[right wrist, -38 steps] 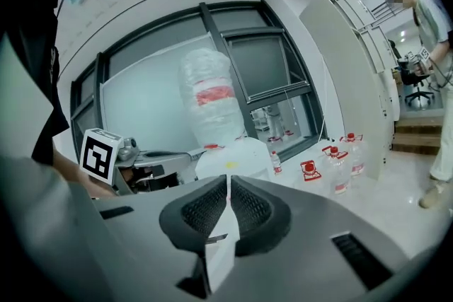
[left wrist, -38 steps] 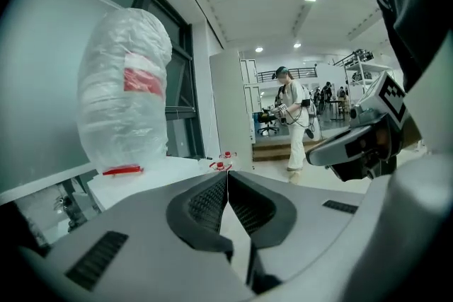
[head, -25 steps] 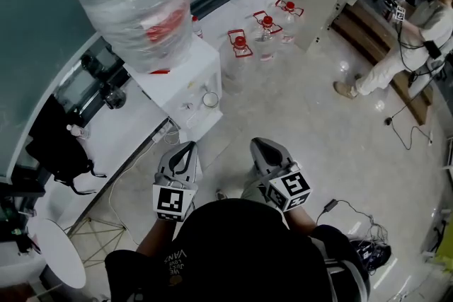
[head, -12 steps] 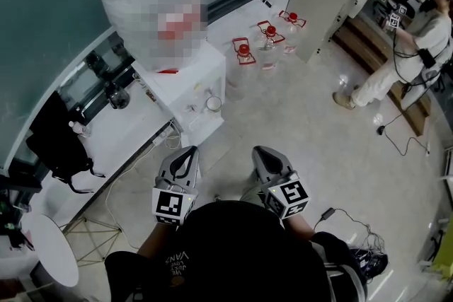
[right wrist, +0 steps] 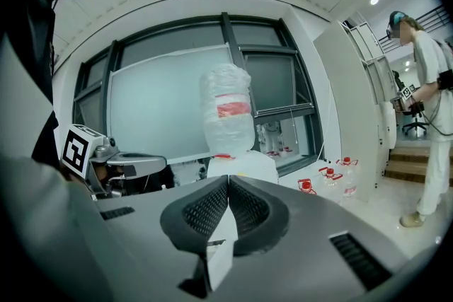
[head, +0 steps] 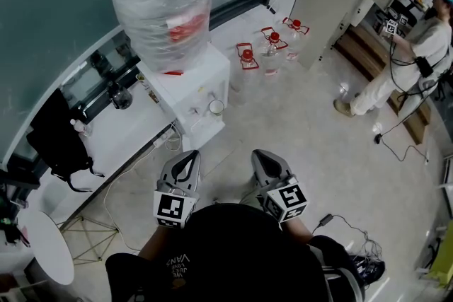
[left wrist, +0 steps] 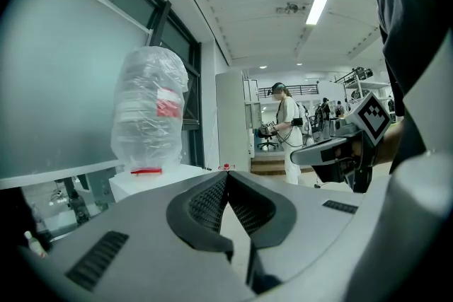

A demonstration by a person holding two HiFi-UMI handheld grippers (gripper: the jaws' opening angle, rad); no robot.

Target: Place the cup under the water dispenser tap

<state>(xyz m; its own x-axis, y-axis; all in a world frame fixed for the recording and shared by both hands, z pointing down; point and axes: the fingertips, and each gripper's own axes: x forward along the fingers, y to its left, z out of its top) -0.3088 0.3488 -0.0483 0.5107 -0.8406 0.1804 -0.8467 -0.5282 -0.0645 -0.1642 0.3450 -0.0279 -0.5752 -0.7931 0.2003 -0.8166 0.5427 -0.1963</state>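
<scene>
Nearest the camera, the person in a dark top is holding both tools out ahead, side by side and a little apart over the pale floor. The left gripper (head: 187, 155) is pointing forward with its jaws pressed fully together and nothing between them. The right gripper (head: 260, 154) is doing the same, its ribbed pads meeting along their length and gripping nothing. Just beyond them the white water dispenser (head: 200, 80) is standing against a white desk (head: 117, 134), with a black bag (head: 56, 134) lying on the desk's far end. The cup (head: 216, 107) is sitting upright on the dispenser's front ledge, facing the person and well apart from both grippers; whether it is sitting directly beneath a tap cannot be made out. A large water bottle (head: 161, 3) wrapped in clear plastic is standing upside down on top of the dispenser. Farther back, several red-capped jugs (head: 272, 42) are standing on the floor near the dark window frame. Farthest off, at the right, another person (head: 403, 64) in light clothes is standing by wooden steps.
</scene>
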